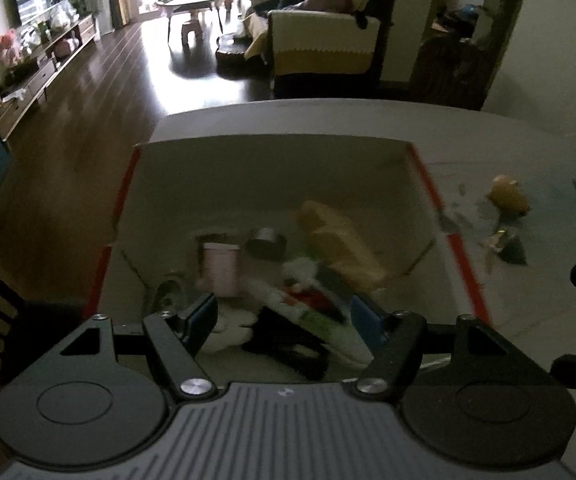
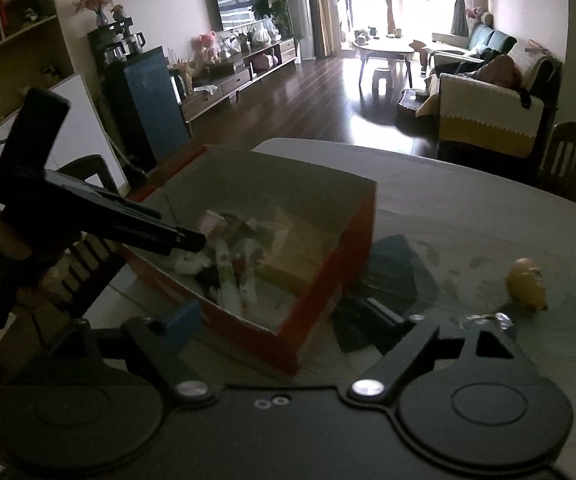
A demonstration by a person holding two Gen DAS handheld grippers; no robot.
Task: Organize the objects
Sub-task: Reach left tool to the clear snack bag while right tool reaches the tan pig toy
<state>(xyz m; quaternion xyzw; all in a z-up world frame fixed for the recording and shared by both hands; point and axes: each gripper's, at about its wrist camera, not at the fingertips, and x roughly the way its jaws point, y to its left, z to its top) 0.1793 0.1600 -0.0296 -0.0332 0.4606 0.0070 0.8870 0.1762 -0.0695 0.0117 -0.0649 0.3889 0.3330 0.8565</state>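
Left wrist view looks down into an open red-edged box (image 1: 428, 184) on the grey tabletop (image 1: 528, 300), where blur makes the jumbled contents hard to name: a pink container (image 1: 220, 268), a yellow block (image 1: 340, 240) lying aslant with its long axis toward the box's far wall. The left gripper (image 1: 283, 316) hangs above them, jaws wide apart and empty. The right gripper (image 2: 288, 312), likewise spread and empty, straddles the box's near corner. A yellow toy (image 2: 526, 284) lies outside on the tabletop.
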